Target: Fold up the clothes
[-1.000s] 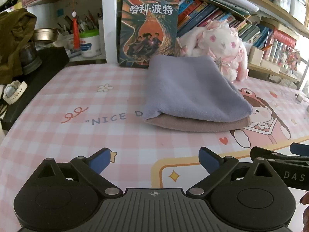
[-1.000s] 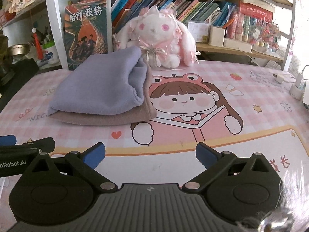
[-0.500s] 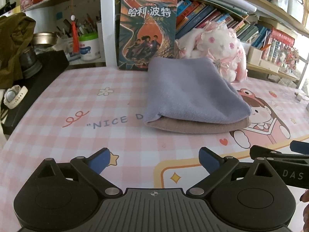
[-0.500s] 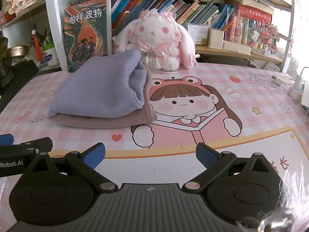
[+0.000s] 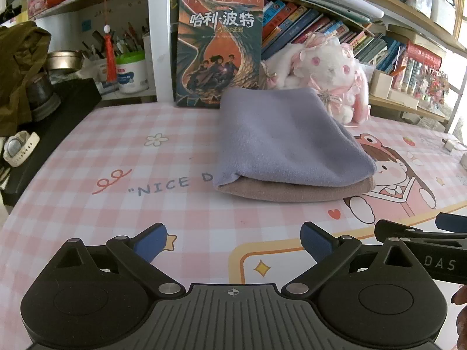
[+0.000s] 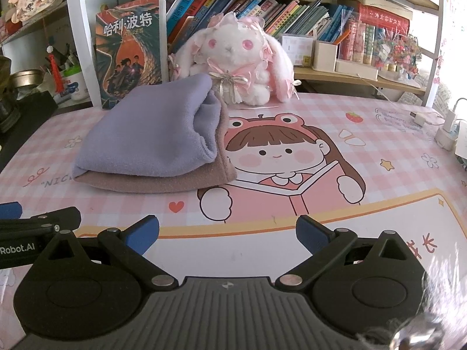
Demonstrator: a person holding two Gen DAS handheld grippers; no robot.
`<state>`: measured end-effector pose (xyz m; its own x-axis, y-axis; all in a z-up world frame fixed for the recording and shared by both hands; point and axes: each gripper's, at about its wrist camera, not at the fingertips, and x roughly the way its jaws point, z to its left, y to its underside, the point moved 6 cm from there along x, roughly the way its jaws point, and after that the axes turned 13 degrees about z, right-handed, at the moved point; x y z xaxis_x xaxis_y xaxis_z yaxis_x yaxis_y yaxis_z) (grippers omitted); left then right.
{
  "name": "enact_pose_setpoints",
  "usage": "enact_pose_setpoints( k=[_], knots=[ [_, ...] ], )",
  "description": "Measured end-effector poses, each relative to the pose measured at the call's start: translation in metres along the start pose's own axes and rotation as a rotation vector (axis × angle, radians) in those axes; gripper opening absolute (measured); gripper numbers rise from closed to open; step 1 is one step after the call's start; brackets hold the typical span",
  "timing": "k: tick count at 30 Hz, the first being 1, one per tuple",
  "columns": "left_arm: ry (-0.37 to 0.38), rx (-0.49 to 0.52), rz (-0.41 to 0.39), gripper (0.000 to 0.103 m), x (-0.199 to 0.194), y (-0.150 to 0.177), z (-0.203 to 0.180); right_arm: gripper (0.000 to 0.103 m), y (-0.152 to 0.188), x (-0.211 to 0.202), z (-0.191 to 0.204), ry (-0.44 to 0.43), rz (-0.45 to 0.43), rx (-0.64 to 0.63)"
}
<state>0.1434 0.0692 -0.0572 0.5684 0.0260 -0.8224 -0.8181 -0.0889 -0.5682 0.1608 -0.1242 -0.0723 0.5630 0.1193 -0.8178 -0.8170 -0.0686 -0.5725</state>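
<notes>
Left gripper (image 5: 230, 240): jaws spread wide, nothing between the blue pads, held low over the pink checked desk mat (image 5: 122, 157), on the near side of the clothes and well apart from them. Right gripper (image 6: 227, 233): likewise released and empty, near side of the clothes, also well apart. Each gripper's tip shows at the edge of the other's view, so the two sit side by side.

Clothes: lavender folded garment (image 5: 286, 143) lies flat on top of a tan-pink folded garment (image 5: 292, 194); the two are in contact and form one stack on the mat. From the right wrist view, the lavender piece's open folded edge faces right, and the tan-pink piece juts out slightly beyond it on that side.

Relative to the stack:
- Behind, leaning upright: Harry Potter book (image 5: 219, 49), Chinese title on cover.
- Behind and to the right: white-and-pink plush rabbit (image 6: 239, 61), just beside the stack's far corner; cannot tell if touching.
- Right, printed on the mat: cartoon girl in a frog hat reading a book (image 6: 277, 157).
- Left, printed on the mat: "NICE D" lettering (image 5: 172, 183), the rest hidden under the stack.
- Far left, off the mat: white wristwatch (image 5: 17, 148).
</notes>
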Motion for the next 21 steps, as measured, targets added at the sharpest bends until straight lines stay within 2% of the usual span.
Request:
enact_pose_setpoints(
  k=[4, 21],
  knots=[
    [-0.006, 0.001, 0.008, 0.103, 0.0007, -0.0001, -0.0003, 0.101, -0.0001, -0.0001, 0.0004, -0.001, 0.001, -0.001],
    [-0.004, 0.015, -0.010, 0.103, -0.0033, -0.0014, -0.0011, 0.101, 0.0016, -0.0003, 0.0004, -0.001, 0.005, 0.006]
  ],
)
